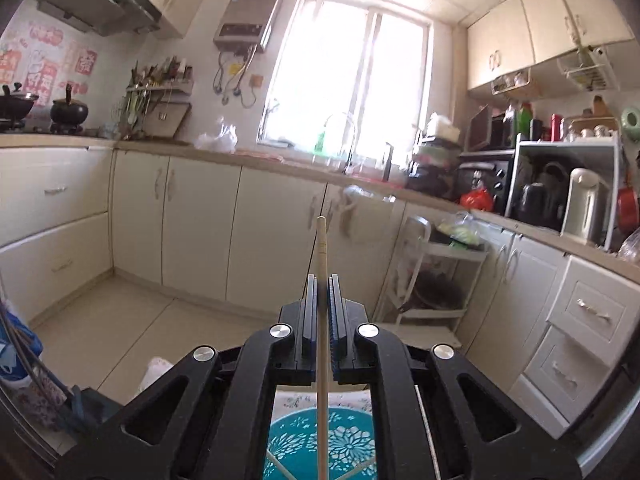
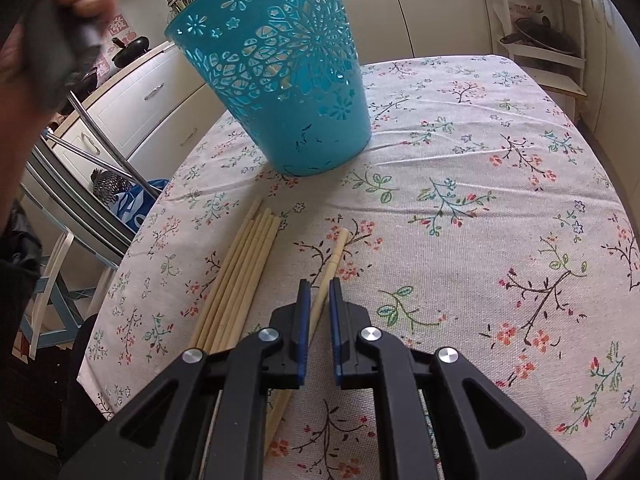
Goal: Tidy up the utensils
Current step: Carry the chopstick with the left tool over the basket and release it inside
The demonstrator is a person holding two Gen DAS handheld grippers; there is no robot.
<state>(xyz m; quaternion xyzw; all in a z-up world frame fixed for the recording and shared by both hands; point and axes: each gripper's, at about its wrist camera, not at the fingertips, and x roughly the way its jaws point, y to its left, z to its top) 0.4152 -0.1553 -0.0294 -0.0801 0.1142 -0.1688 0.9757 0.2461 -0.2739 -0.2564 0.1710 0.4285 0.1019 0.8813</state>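
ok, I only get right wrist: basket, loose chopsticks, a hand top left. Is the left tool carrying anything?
Observer: Yes. The left tool is shut on one chopstick, which sticks out past its tips.
Operator: Where's the basket from there?
Observer: Directly below the tool. Left wrist looks down into the basket, and the chopstick's rear end crosses its opening.
Operator: Anything in it yet?
Observer: What look like two sticks lean inside it, near the bottom edge of the picture.
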